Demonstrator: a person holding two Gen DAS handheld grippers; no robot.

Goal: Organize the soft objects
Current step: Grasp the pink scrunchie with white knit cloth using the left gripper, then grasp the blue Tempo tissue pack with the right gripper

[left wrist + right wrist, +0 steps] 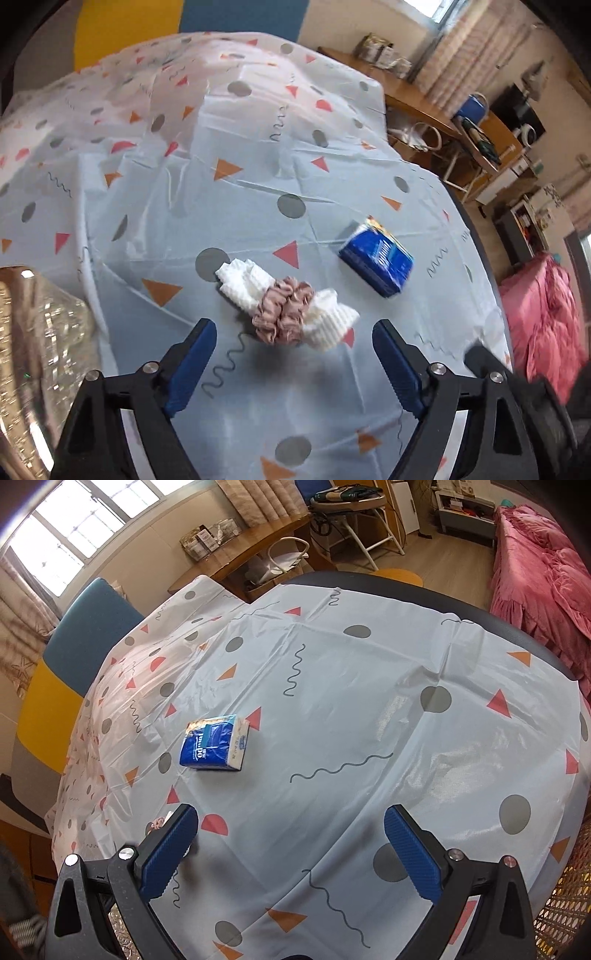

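A white waffle cloth (243, 284) rolled up and cinched by two dusty-pink scrunchies (282, 312) lies on the patterned tablecloth (258, 206). My left gripper (293, 334) hangs just in front of this bundle, its blue jaws open and nothing between them. A blue tissue pack (376, 258) rests to the right of the bundle and apart from it. In the right wrist view the same tissue pack (214, 744) lies ahead and left of my right gripper (291, 821), which stands open above bare cloth. A sliver of the bundle (159, 823) peeks out behind its left finger.
A shiny crinkled container (40, 354) sits at the left edge of the table. A woven wicker surface (565, 893) shows at the table's right. Beyond the dark table rim (480, 609) stand a pink bed (546, 565), a wooden desk (258, 542) and a folding chair (354, 524).
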